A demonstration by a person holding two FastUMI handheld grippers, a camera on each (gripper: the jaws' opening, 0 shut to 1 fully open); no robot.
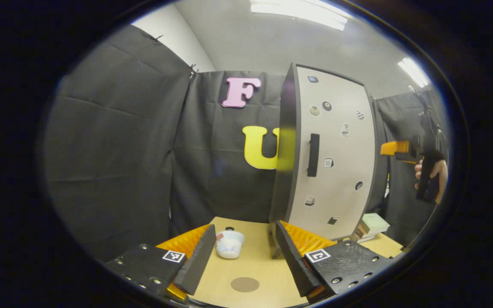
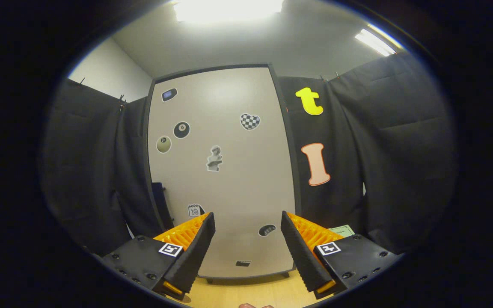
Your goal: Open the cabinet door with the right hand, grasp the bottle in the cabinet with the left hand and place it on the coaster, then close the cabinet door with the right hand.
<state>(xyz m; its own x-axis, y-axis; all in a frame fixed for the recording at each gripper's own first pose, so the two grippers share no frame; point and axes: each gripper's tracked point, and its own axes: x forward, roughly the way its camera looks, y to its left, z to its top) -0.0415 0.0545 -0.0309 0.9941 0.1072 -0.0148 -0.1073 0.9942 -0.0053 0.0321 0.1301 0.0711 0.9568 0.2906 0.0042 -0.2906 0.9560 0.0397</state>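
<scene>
The cabinet stands on the wooden table, and its beige sticker-covered door looks shut. A black vertical handle sits near the door's left edge and also appears as handle. The cabinet's inside is hidden, so I see no bottle. A round brown coaster lies on the table just ahead of my left gripper, which is open and holds nothing. My right gripper is open too, facing the door's lower half a short way off. It also appears as the orange right gripper, held by a hand.
A small white object with a red tag lies on the table left of the cabinet's foot. A stack of books sits to the cabinet's right, with its green top visible. Black cloth walls surround the table.
</scene>
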